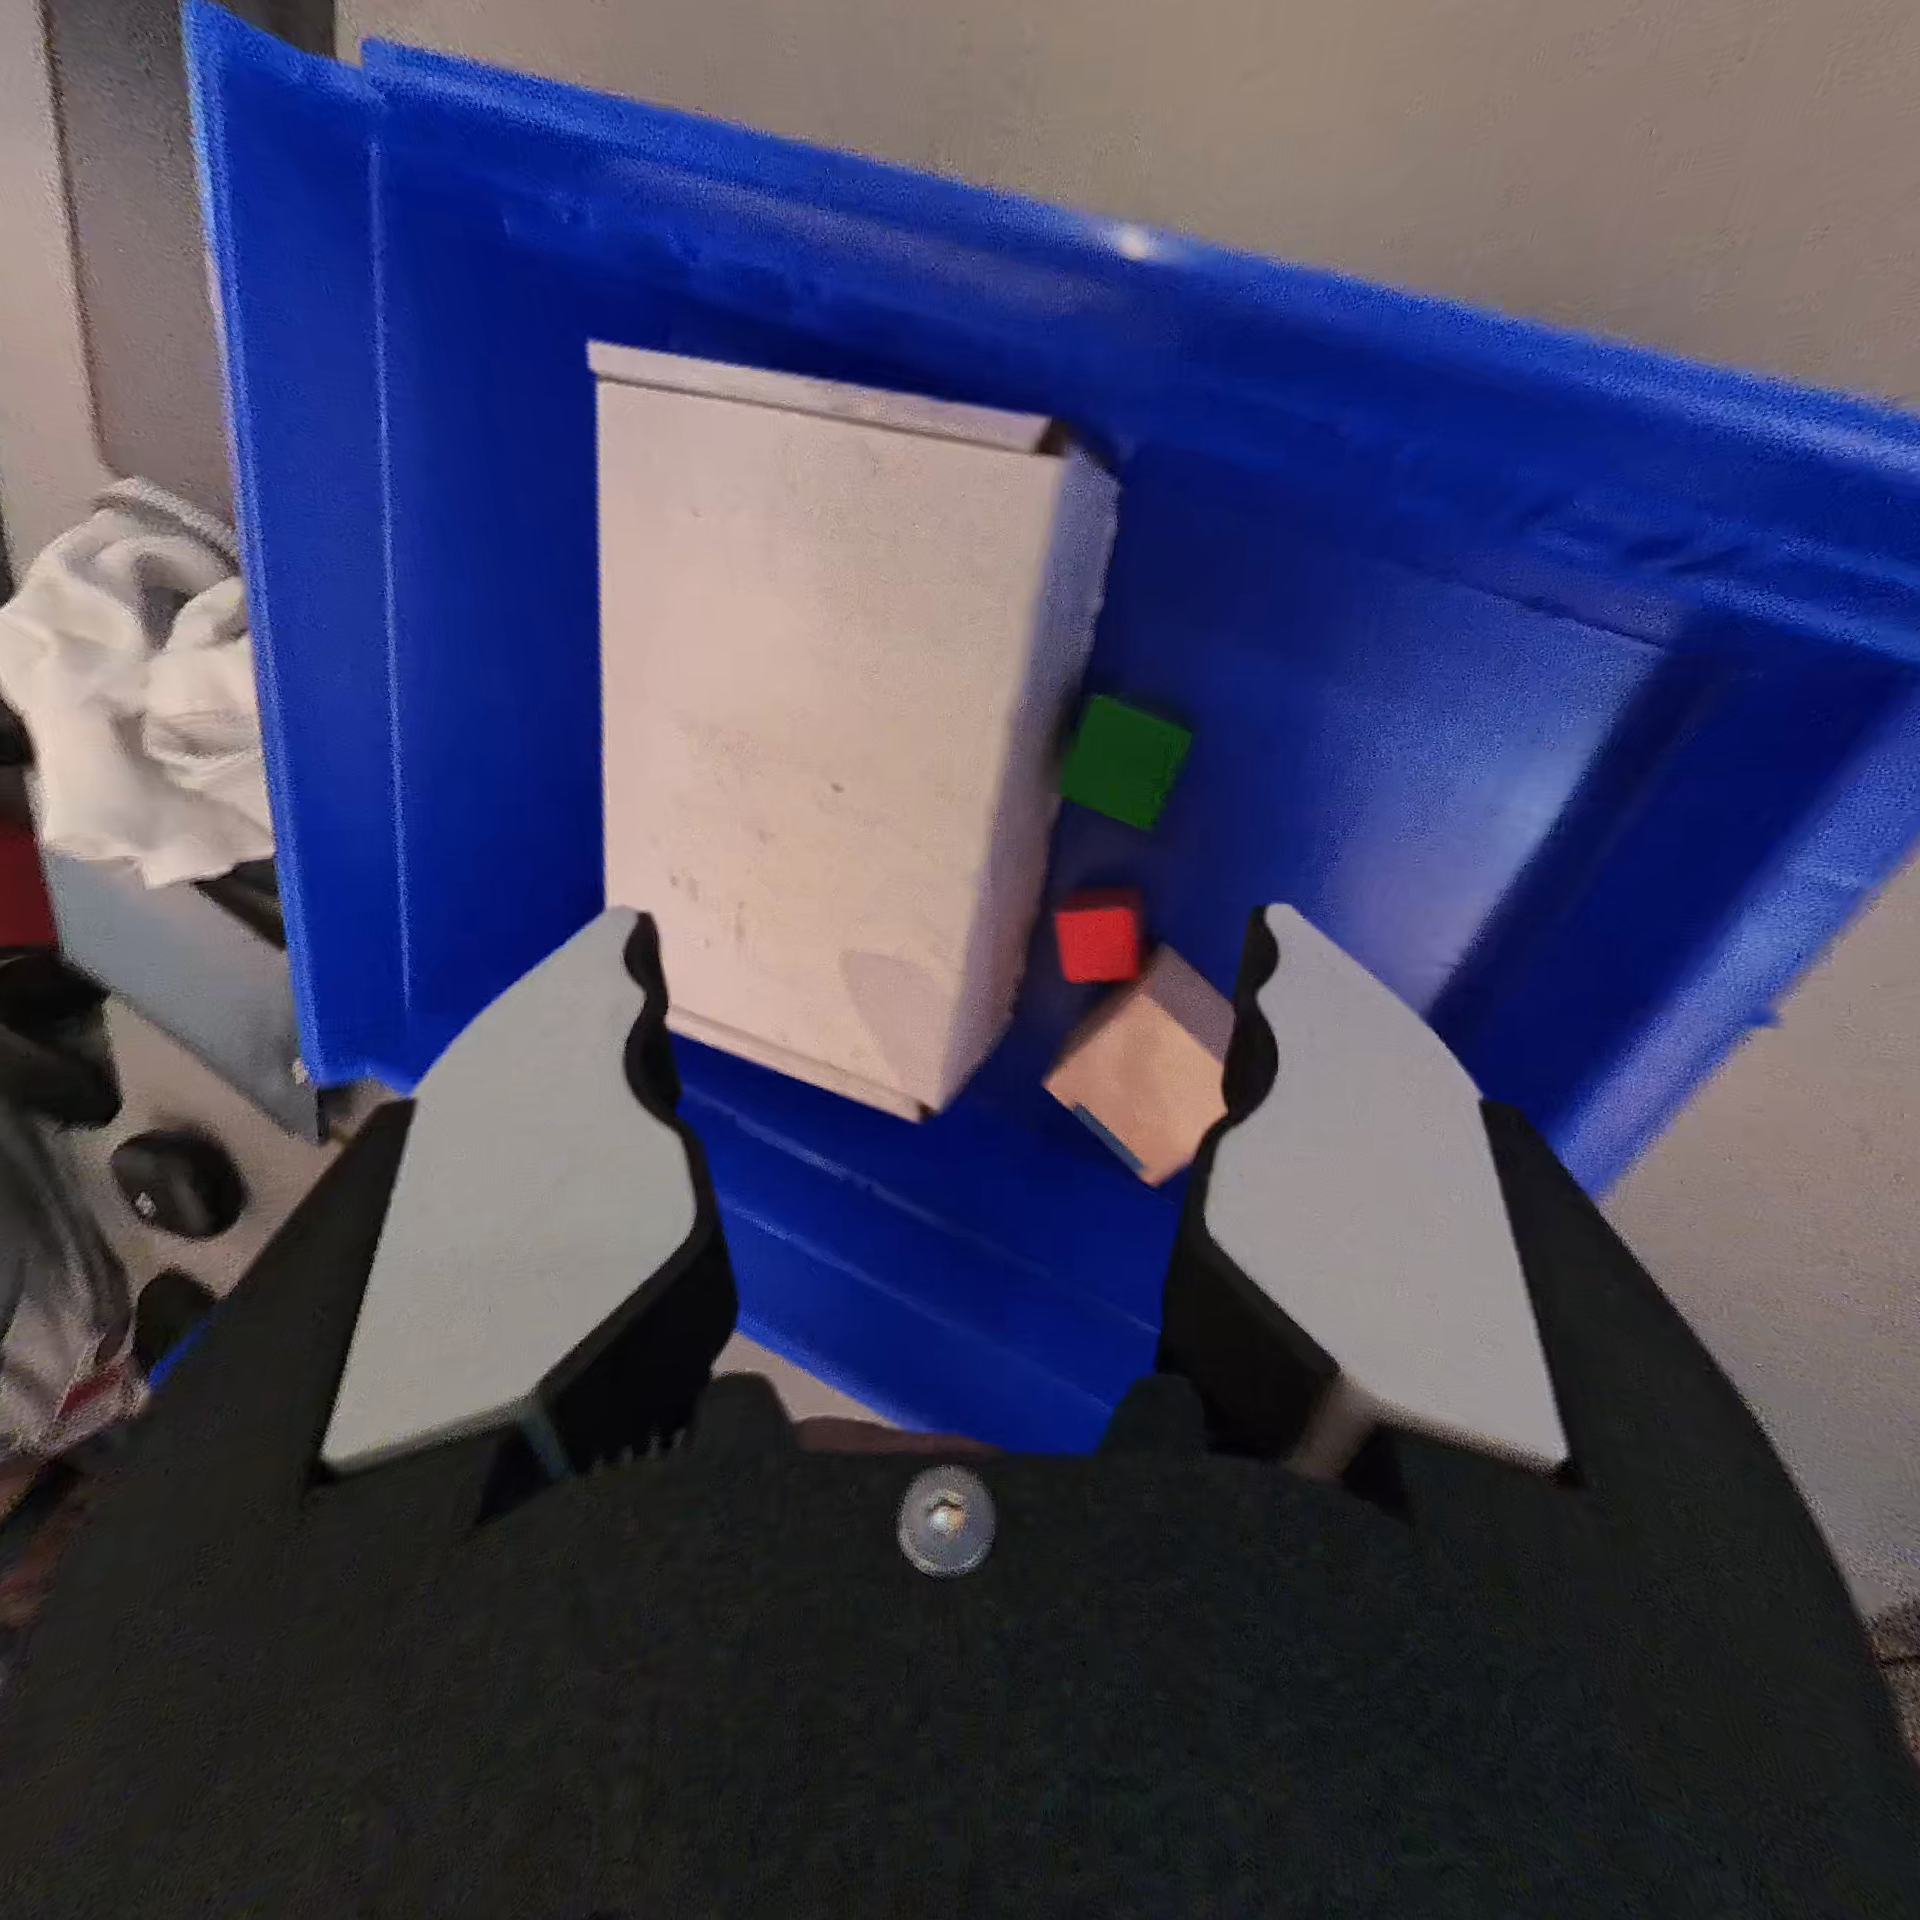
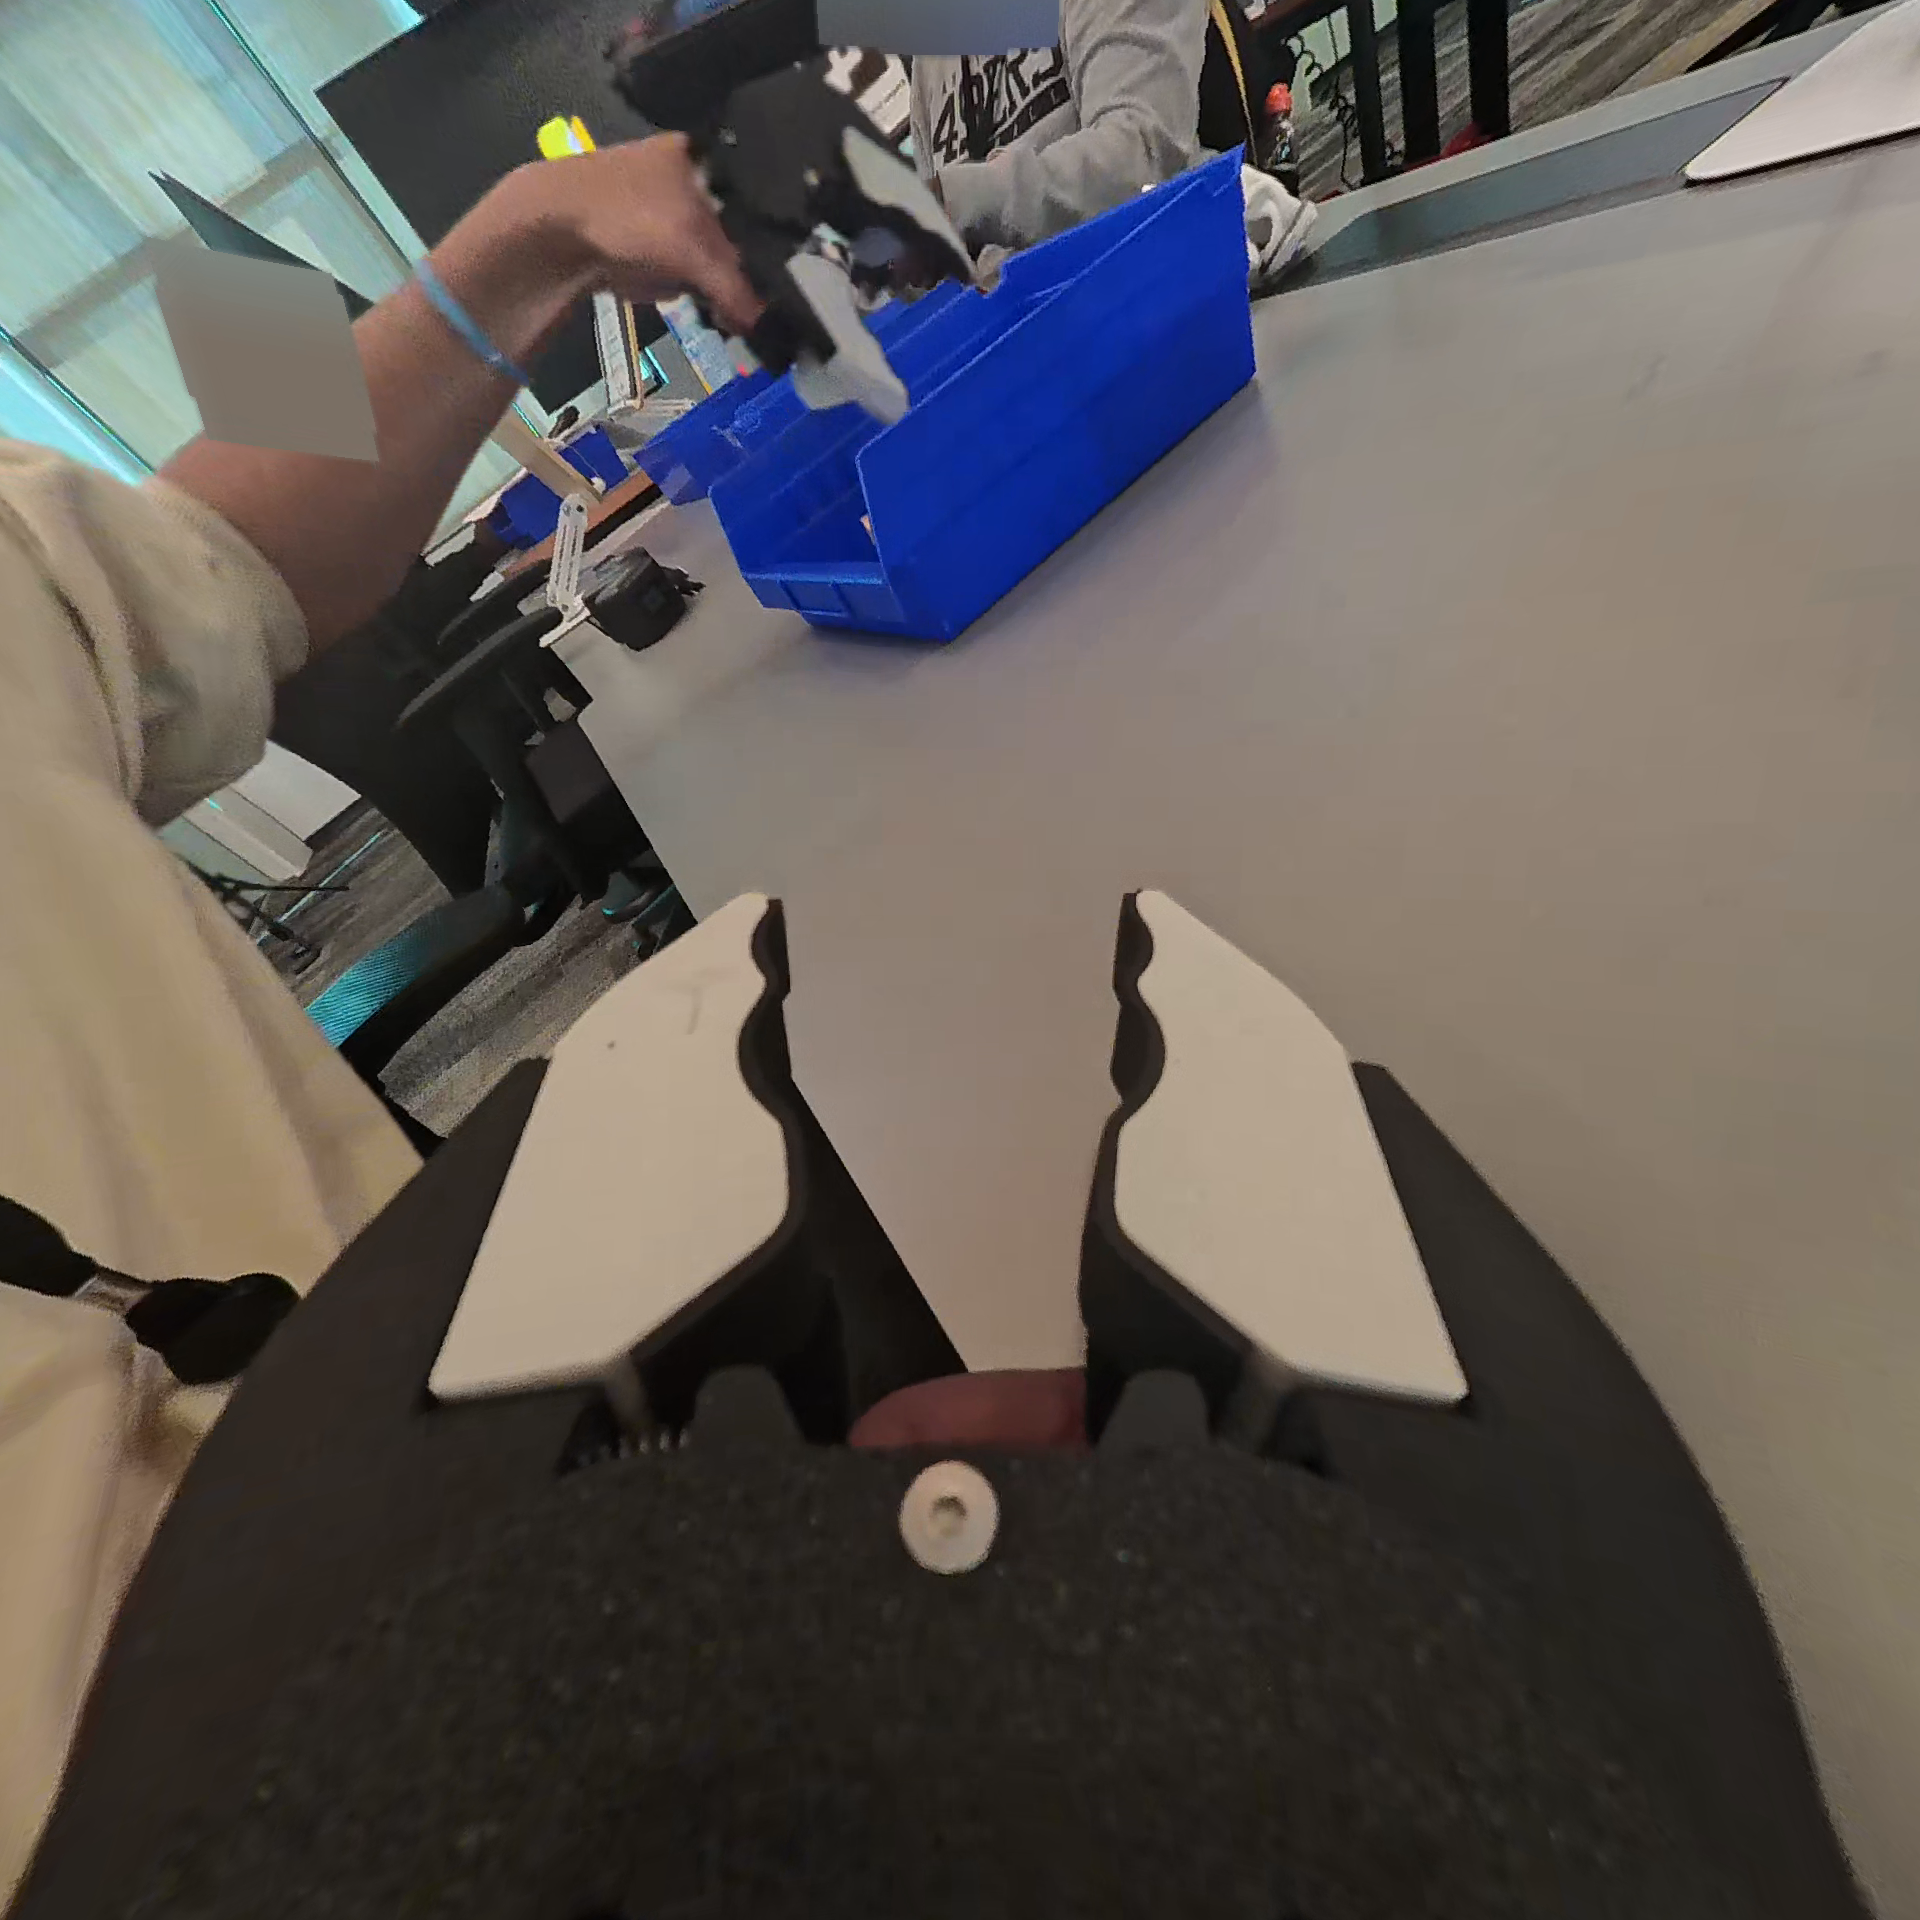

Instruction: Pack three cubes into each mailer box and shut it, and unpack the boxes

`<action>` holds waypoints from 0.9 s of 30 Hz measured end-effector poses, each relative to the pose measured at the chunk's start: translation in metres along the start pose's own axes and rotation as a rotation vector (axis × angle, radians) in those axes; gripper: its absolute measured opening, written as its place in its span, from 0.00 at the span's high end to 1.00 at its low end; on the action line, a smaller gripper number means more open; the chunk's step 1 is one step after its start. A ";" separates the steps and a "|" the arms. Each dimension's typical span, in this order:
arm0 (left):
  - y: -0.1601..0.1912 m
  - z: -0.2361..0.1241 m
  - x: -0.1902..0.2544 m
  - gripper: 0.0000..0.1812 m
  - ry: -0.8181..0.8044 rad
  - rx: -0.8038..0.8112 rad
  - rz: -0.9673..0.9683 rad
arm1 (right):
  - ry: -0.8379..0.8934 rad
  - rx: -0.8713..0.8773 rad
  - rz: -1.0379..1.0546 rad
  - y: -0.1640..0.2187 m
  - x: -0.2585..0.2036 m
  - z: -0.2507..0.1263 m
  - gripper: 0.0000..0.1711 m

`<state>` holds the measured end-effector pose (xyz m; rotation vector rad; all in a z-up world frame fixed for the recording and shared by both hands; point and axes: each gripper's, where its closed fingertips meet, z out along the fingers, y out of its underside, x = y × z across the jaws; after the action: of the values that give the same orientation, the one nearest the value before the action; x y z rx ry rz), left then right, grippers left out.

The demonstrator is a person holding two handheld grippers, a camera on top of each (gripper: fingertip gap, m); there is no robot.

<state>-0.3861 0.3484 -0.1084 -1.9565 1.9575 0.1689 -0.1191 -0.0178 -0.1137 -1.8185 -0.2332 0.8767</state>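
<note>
Left gripper: spread wide, empty, above the bin's near end.
Mailer box: closed, inside blue bin, long axis pointing away.
Cubes: tan, red, green, beside the box's right flank.
Right gripper: parted, empty, over grey table.

Left gripper: jaws spread wide, nothing between them; pointed steeply downward in its own view.
Left gripper, from the right wrist view: raised at far left, grey fingers angled down and to the right.
Left hand: wrapped around the left gripper's black body.
Left forearm: bare, reaching from near left toward far centre; pale sleeve pushed up at the elbow.
Right gripper: jaws parted, nothing held; low, near, pointing forward.
</note>
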 end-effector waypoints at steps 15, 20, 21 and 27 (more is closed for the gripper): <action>0.030 0.094 -0.025 0.19 0.272 -0.191 0.047 | -0.153 -0.011 0.081 -0.003 -0.012 0.023 0.63; 0.035 0.093 -0.027 0.19 0.250 -0.254 0.069 | -0.195 -0.045 0.097 0.001 -0.017 0.030 0.64; 0.037 0.090 -0.025 0.20 0.270 -0.261 0.047 | -0.200 -0.046 0.099 0.001 -0.018 0.030 0.64; 0.023 0.021 -0.029 0.21 0.378 -0.097 -0.142 | -0.187 -0.033 0.077 -0.002 -0.019 0.025 0.65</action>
<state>-0.4061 0.3834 -0.1217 -2.3192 2.0529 -0.1583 -0.1488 -0.0091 -0.1078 -1.7868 -0.2992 1.1046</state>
